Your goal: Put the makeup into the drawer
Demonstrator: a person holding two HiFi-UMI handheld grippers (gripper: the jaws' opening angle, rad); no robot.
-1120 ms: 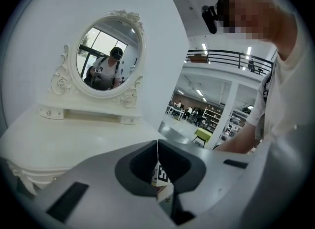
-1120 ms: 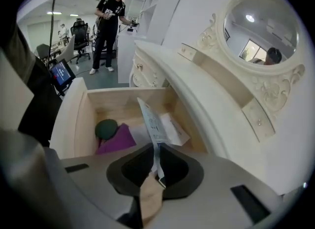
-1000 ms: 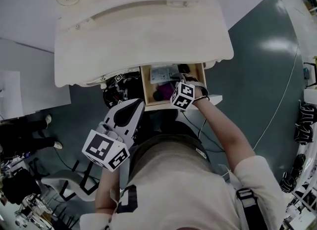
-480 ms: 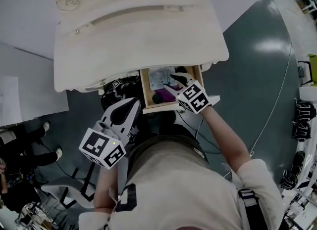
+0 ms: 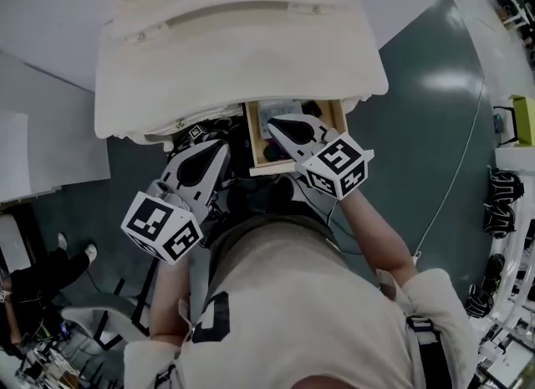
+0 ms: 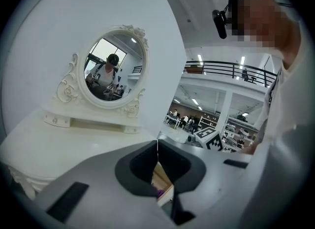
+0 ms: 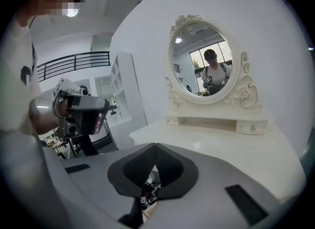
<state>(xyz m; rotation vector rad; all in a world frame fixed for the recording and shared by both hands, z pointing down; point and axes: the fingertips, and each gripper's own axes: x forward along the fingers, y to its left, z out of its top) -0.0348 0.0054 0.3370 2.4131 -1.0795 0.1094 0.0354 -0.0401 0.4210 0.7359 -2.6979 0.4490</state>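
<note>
At the right gripper (image 5: 276,126): pressed fully together, just closing on nothing, empty. Directly beneath its tips: the open drawer (image 5: 269,166), with the makeup (image 5: 277,113) lying inside, tucked under the dressing table (image 5: 242,53) edge. Off to that gripper's left: the left gripper (image 5: 217,148), likewise closed and empty, just beside the drawer's left wall. Probably left to do: pushing the drawer front inward, crosswise to the jaws, nearest the right gripper.
</note>
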